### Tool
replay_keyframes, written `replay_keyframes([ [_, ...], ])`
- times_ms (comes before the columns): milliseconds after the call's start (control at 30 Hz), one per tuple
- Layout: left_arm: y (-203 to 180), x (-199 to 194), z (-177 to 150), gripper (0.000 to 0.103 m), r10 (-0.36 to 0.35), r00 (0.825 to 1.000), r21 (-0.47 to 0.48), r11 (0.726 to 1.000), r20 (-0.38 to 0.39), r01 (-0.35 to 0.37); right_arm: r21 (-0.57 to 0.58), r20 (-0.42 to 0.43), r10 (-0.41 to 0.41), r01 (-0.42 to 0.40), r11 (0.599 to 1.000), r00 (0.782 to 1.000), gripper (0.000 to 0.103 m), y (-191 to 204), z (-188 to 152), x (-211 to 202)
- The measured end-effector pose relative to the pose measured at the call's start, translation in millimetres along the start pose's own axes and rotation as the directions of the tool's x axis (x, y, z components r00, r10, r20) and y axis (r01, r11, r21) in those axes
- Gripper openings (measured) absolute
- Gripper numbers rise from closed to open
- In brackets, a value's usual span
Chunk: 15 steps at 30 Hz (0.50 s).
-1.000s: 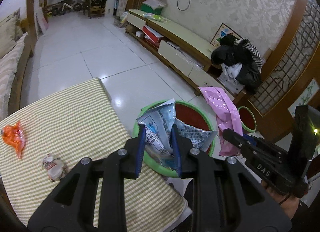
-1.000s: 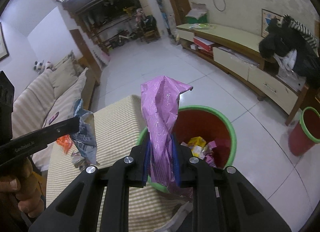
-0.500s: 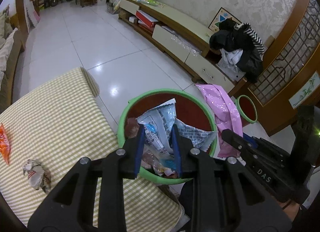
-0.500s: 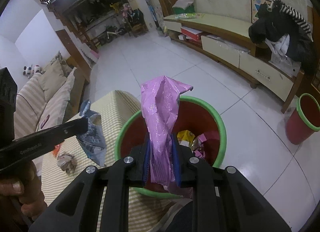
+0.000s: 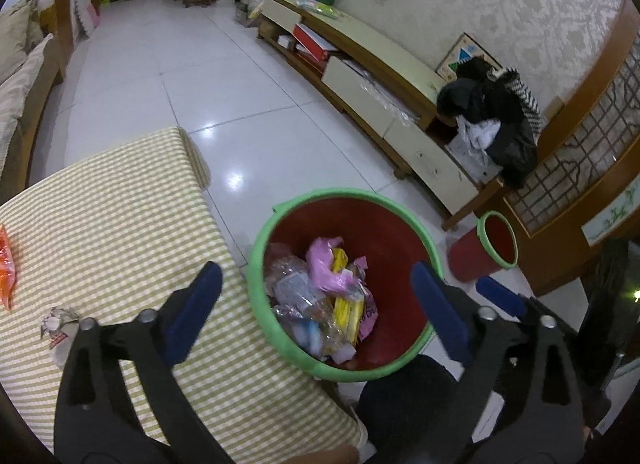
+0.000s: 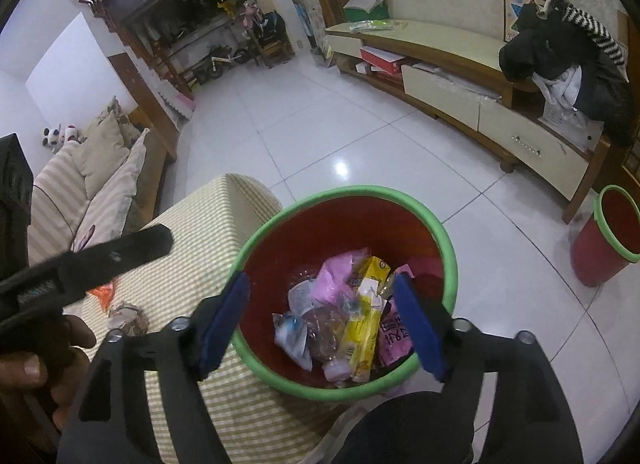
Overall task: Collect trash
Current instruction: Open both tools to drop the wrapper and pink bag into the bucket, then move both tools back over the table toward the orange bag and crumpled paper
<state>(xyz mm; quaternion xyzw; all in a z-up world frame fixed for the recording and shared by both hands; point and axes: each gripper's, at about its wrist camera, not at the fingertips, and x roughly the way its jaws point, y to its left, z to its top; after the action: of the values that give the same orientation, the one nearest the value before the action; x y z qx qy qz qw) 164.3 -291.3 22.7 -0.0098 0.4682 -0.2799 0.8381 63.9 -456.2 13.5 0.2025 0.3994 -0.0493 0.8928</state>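
White floor tiles (image 5: 168, 75) ran past a checked table (image 5: 120, 232). Two bins stood there, the near bin (image 5: 400, 215) holding the dropped wrappers (image 6: 344, 316). Both the left gripper (image 5: 316, 308) and right gripper (image 6: 324, 324) hung above it, jaws opening, nothing between them. Two scraps remained: an orange wrapper (image 5: 6, 268) and a paper wad (image 5: 58, 320). Either could likely slip off the cloth if nudged.

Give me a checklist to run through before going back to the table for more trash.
1. Left gripper empty, jaws opening: ok.
2. Right gripper empty, jaws opening: ok.
3. Pink bag inside the bin: ok.
4. Nothing hanging over the bin rim: ok.
5. Trash left on the table: orange wrapper and crumpled wrapper, not ok.
6. Trash on the floor beside the bin: cannot tell.
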Motion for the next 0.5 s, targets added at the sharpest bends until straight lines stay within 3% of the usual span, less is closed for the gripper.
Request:
replay_keyframes([
  [267, 21, -27, 5, 0.097, 0.044, 0.998, -0.056, 0.998, 0.050, -0.042, -0.024, 0.011, -0.011, 0.011, 1.000, 1.000, 0.092, 19, 4, -5],
  [500, 56, -66, -4, 0.097, 0.114, 0.988, -0.092, 0.990, 0.102, -0.105, -0.102, 0.009, 0.014, -0.013, 0.995, 1.000, 0.096, 60, -1, -5],
])
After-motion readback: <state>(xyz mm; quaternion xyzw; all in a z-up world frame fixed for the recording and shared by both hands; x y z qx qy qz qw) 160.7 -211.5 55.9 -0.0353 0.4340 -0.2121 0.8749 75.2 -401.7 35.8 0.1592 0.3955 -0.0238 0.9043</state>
